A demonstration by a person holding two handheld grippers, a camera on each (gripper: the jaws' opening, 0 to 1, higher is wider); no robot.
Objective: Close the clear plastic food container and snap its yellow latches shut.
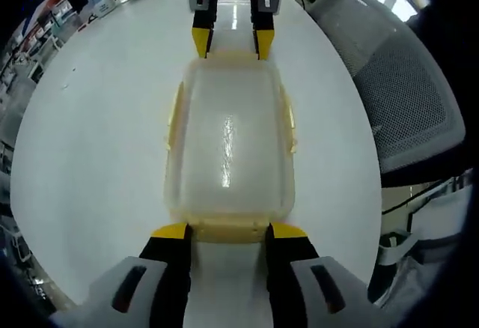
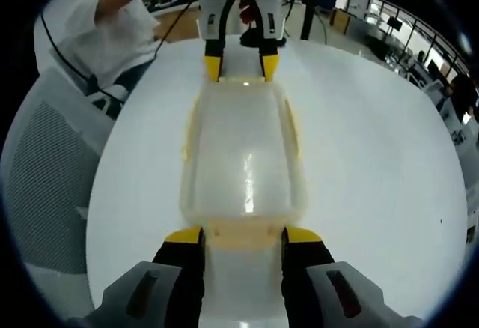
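Observation:
A clear plastic container (image 1: 228, 148) with its lid on lies lengthwise on the white round table (image 1: 90, 156). Yellow latches run along its long sides (image 1: 174, 118) and at its ends (image 1: 228, 231). My left gripper (image 1: 229, 232) is open at the near end, its yellow-tipped jaws either side of the end latch. My right gripper (image 1: 232, 43) faces it from the far end, also open. In the right gripper view the container (image 2: 243, 156) stretches away from my right gripper (image 2: 243, 236), whose jaws flank the end latch (image 2: 243, 232); the left gripper (image 2: 241, 67) stands at the opposite end.
A grey mesh office chair (image 1: 404, 96) stands close to the table edge, also seen in the right gripper view (image 2: 45, 178). A person in a white shirt (image 2: 112, 36) stands behind the table. Desks and clutter line the room's far sides.

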